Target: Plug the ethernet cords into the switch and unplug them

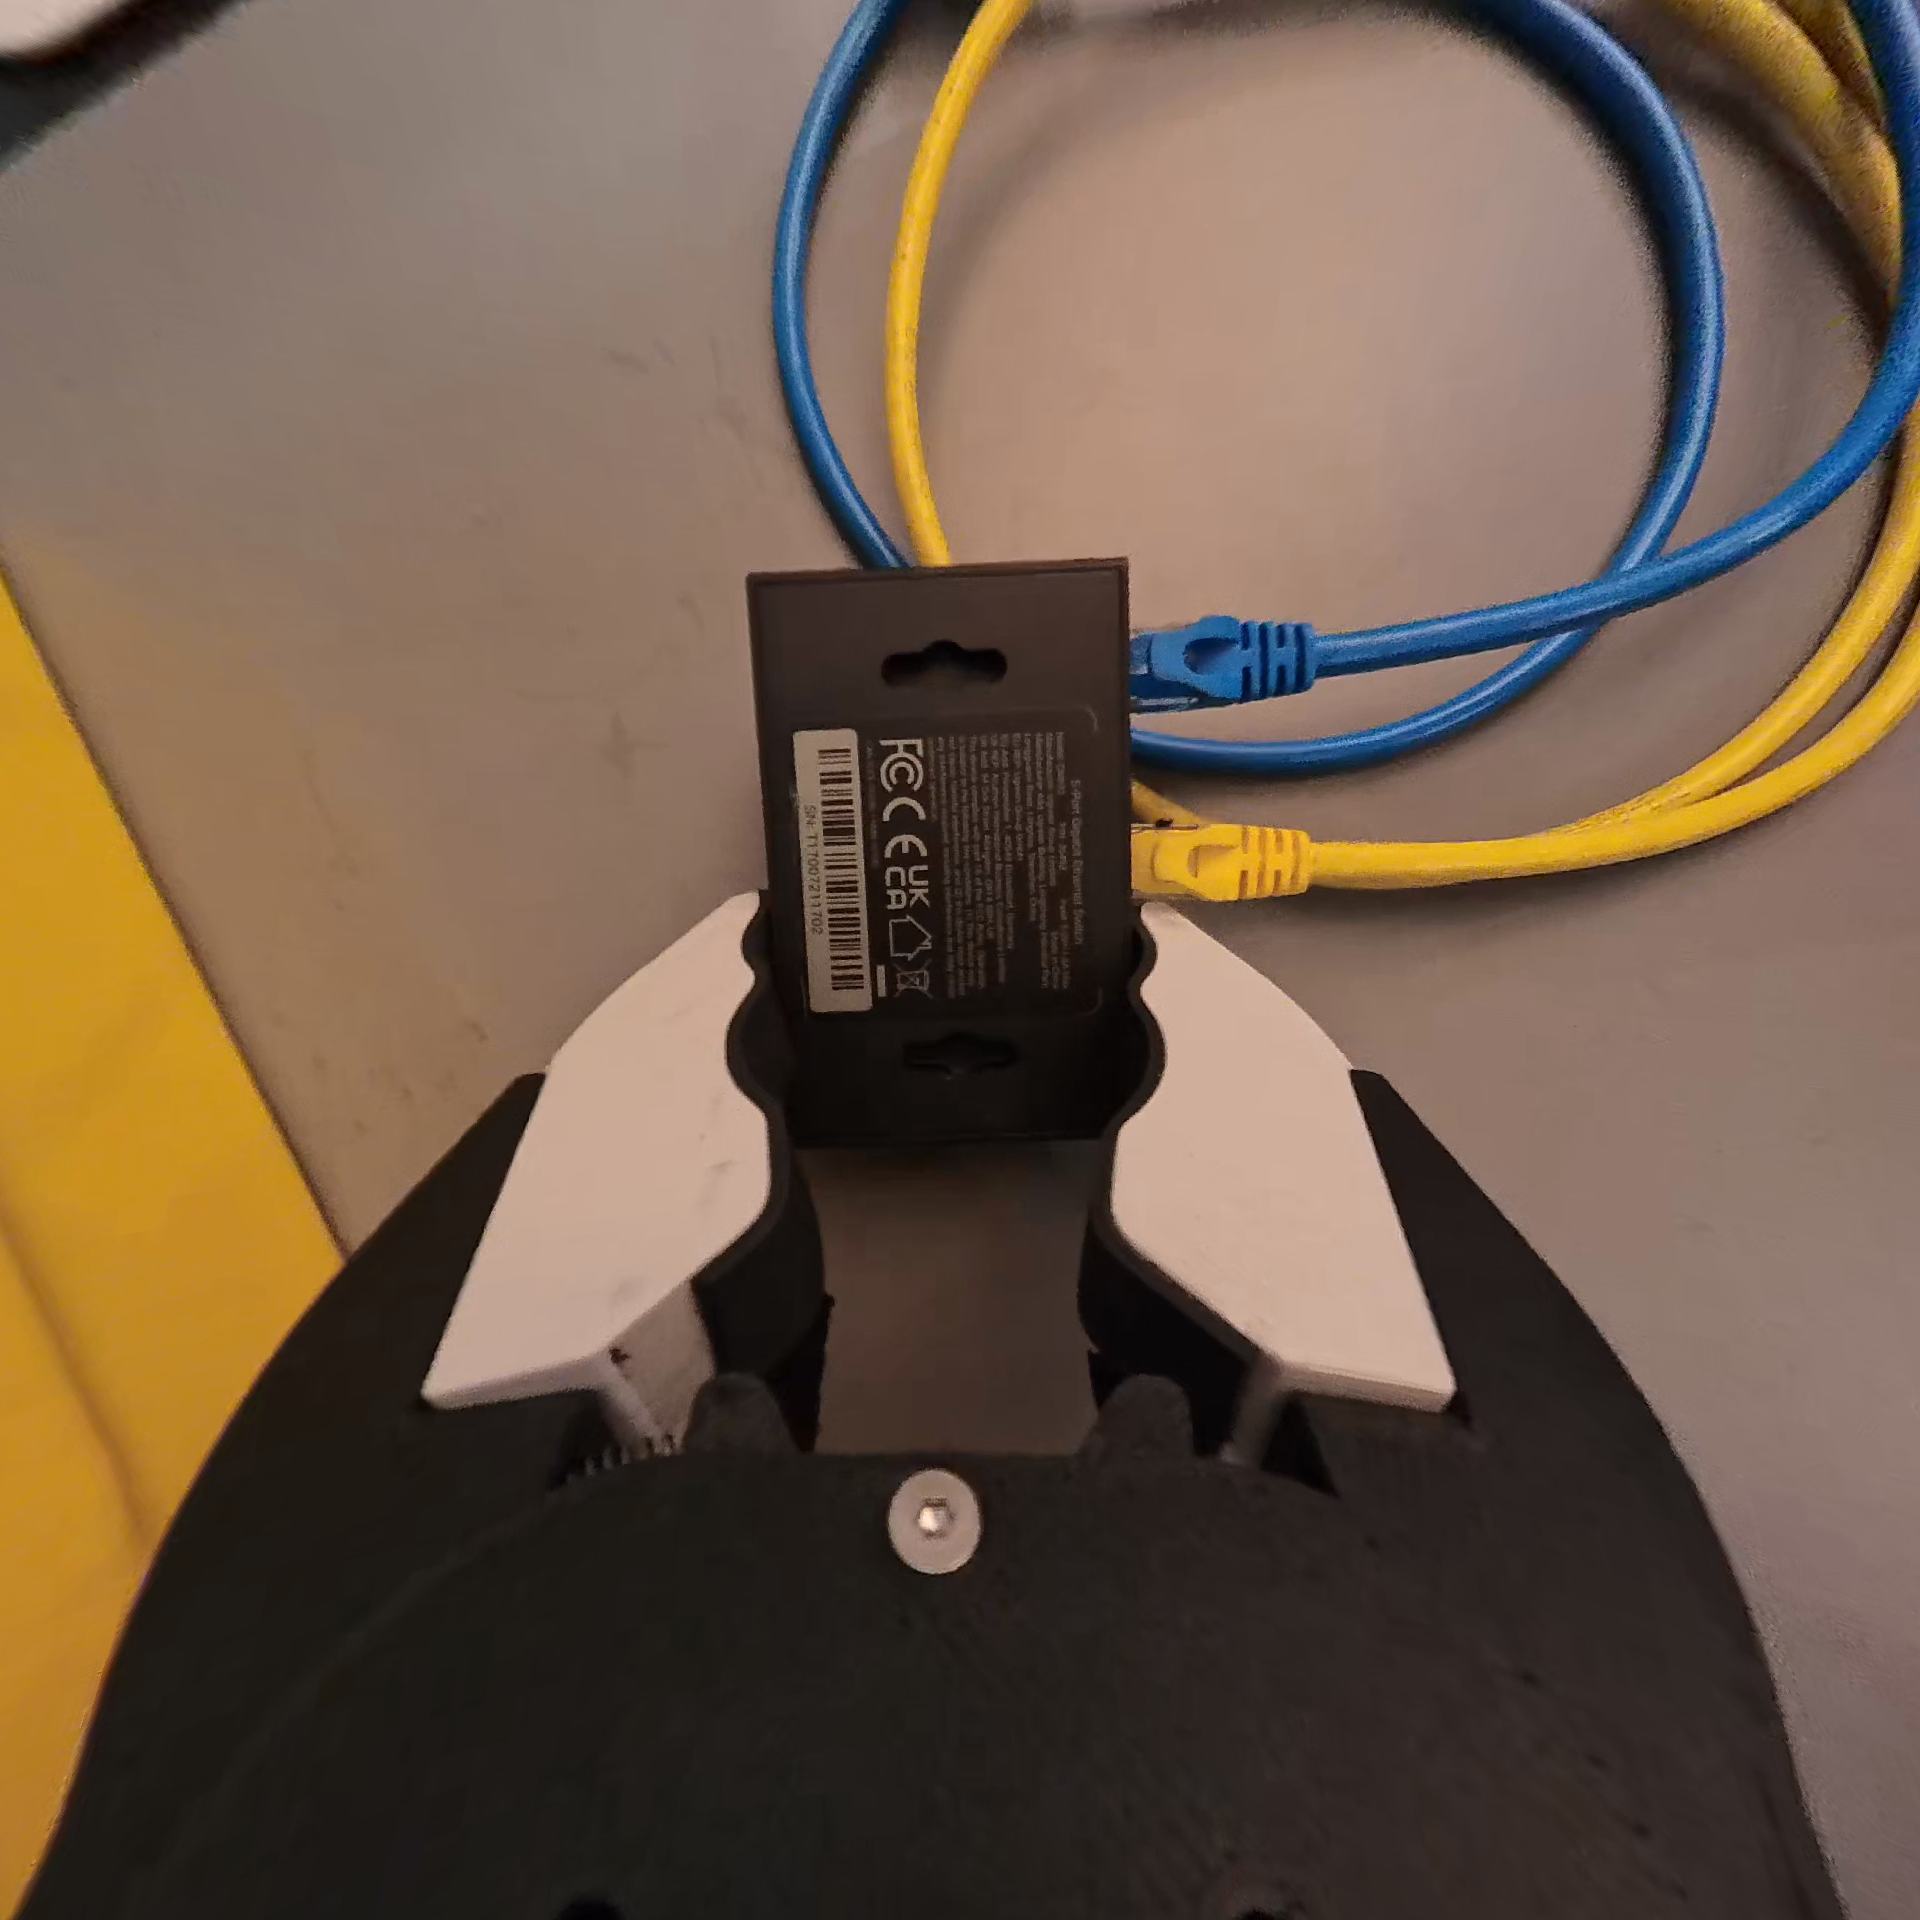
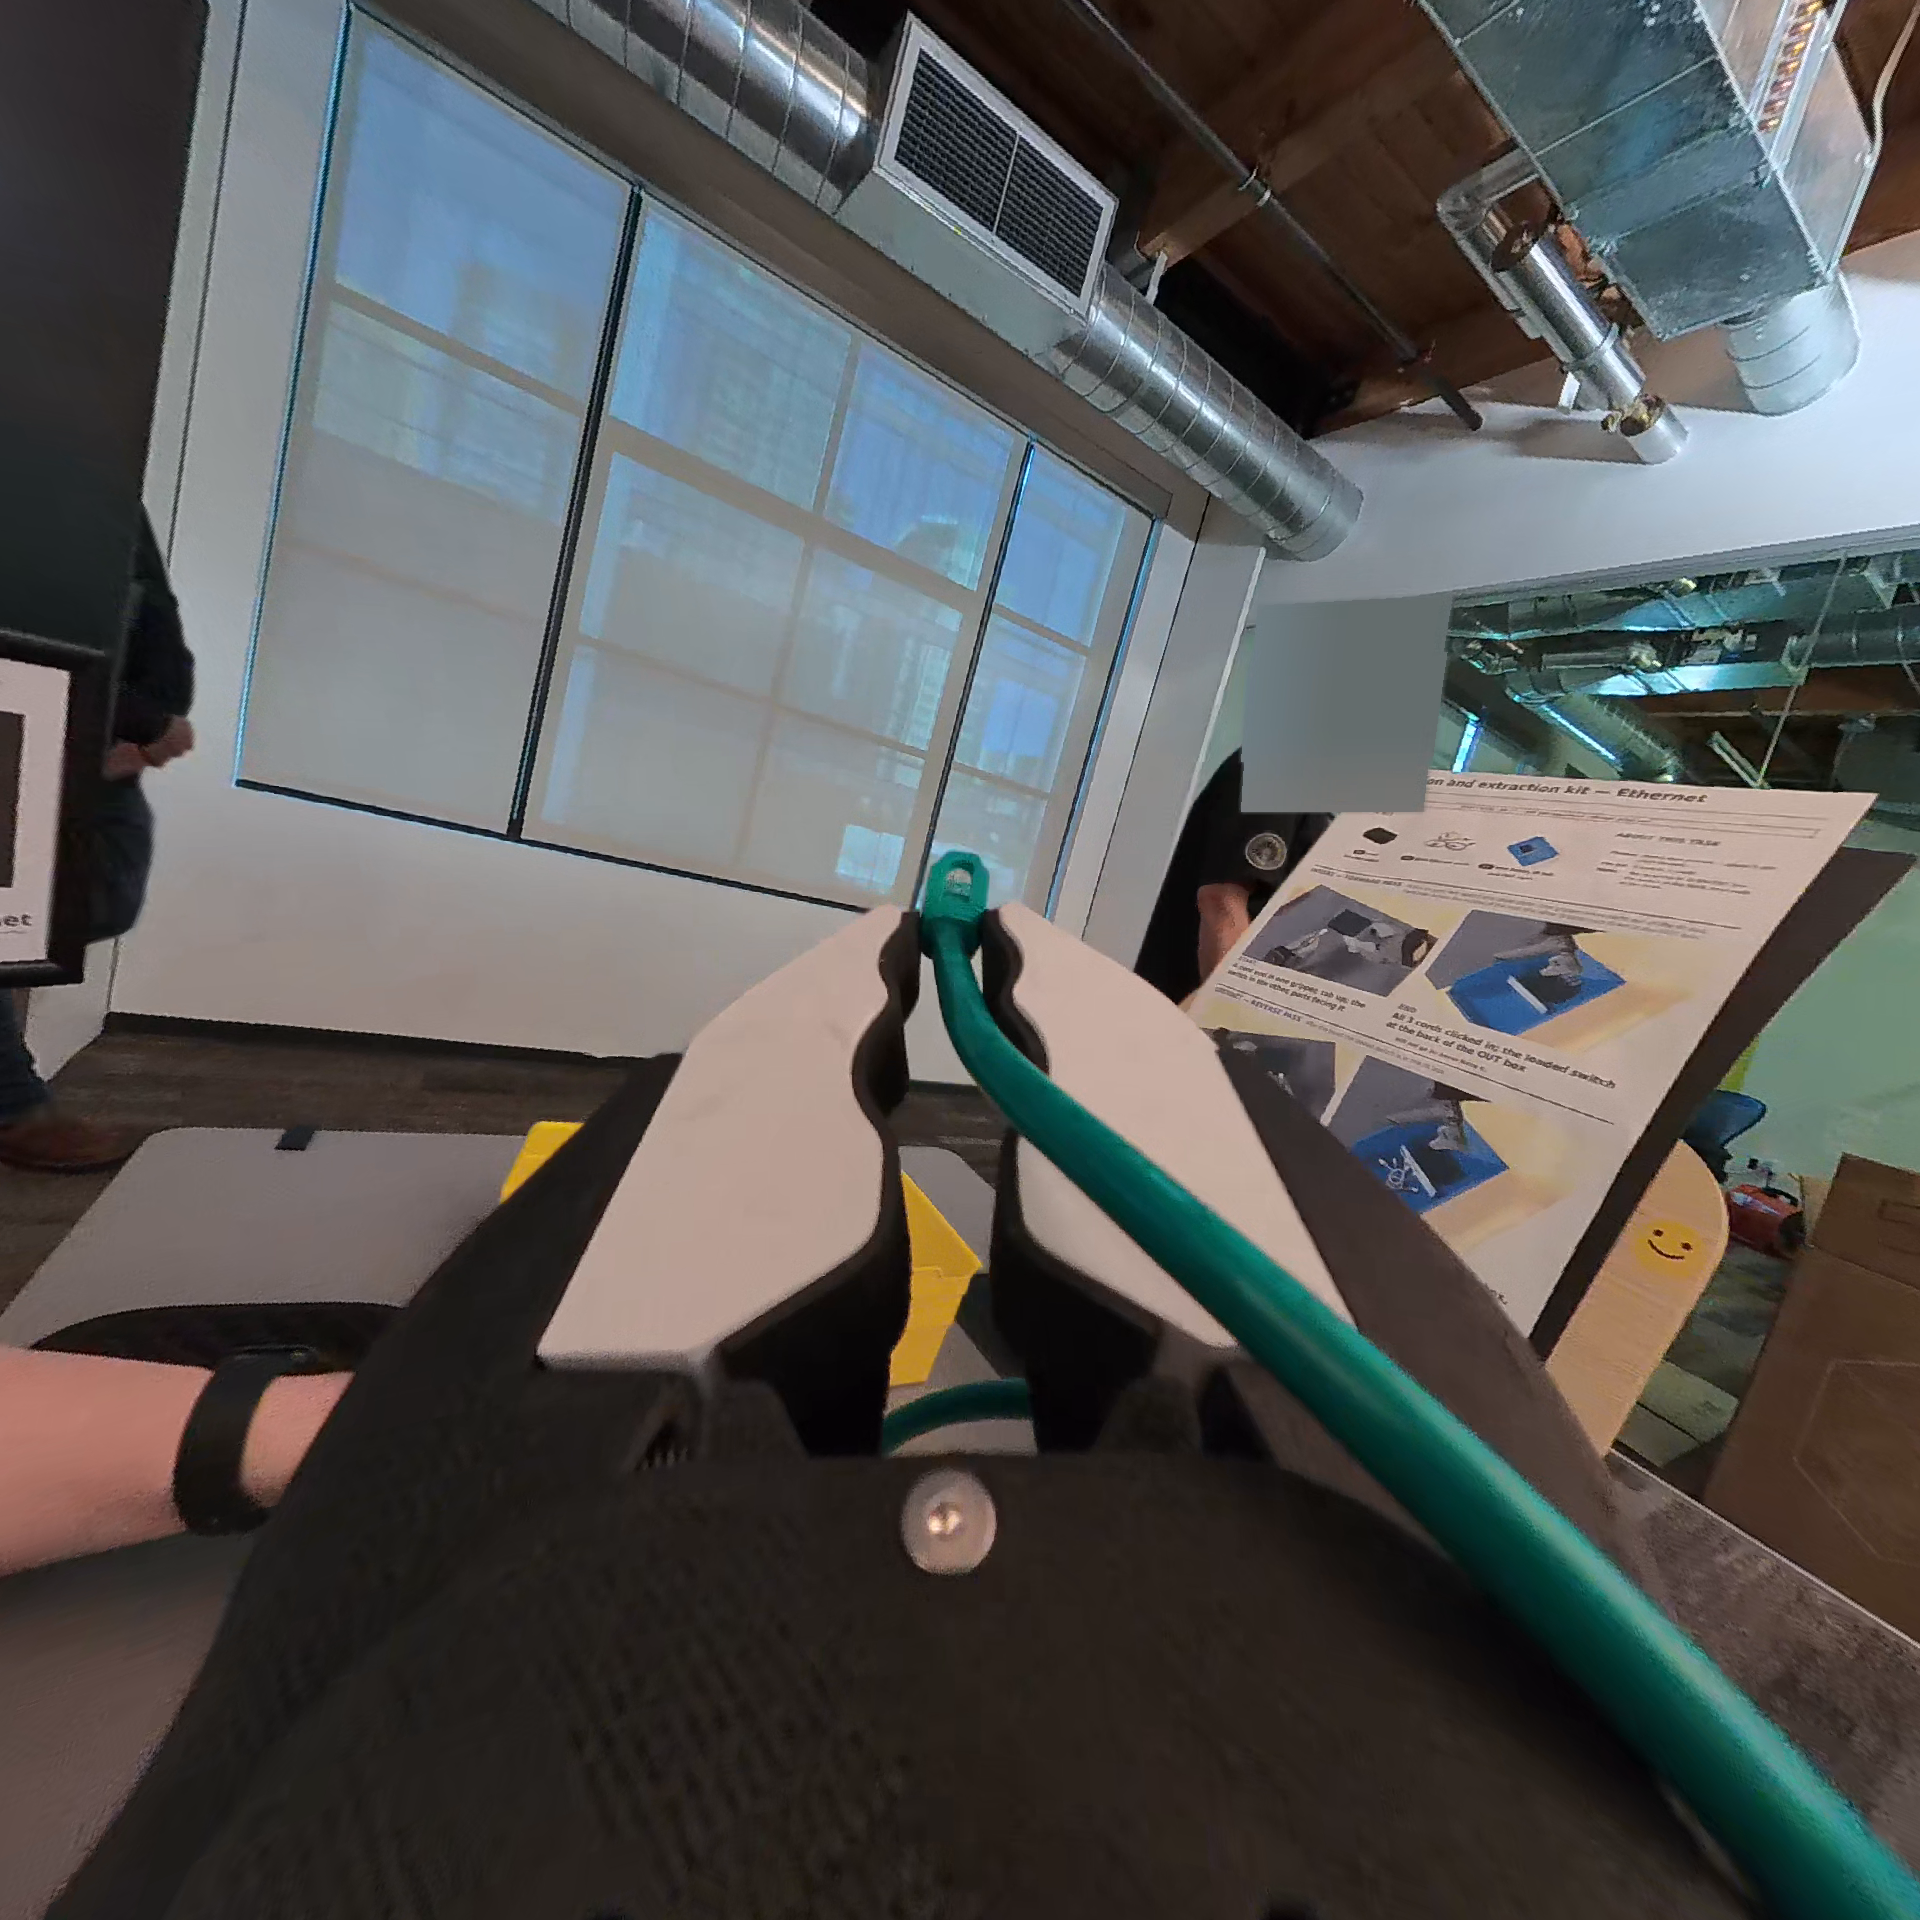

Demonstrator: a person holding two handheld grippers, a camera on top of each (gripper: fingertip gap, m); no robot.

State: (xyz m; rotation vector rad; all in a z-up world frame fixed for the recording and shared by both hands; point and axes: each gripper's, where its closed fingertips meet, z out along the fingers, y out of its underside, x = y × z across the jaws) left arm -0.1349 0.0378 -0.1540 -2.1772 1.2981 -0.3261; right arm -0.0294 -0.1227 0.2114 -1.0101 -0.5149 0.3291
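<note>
In the left wrist view my left gripper (image 1: 948, 935) is shut on the black switch (image 1: 940, 790), holding it by its near end with the labelled underside up, above the grey table (image 1: 416, 520). A blue cord (image 1: 1216, 658) and a yellow cord (image 1: 1221, 860) are plugged into the switch's right side, and their cables loop away on the table. In the right wrist view my right gripper (image 2: 956, 930) is shut on a green cord (image 2: 1039, 1081) just behind its plug (image 2: 956, 885). It is raised and points up at the room. The green cable trails back over the right finger.
A yellow bin shows at the left edge of the left wrist view (image 1: 62, 1143) and below my right gripper (image 2: 935, 1278). An instruction sheet (image 2: 1507, 997) stands at the right. A forearm with a black wristband (image 2: 223, 1439) is at the left. People stand by the window wall. The gap from one gripper's tips to the other's is roughly 40 cm.
</note>
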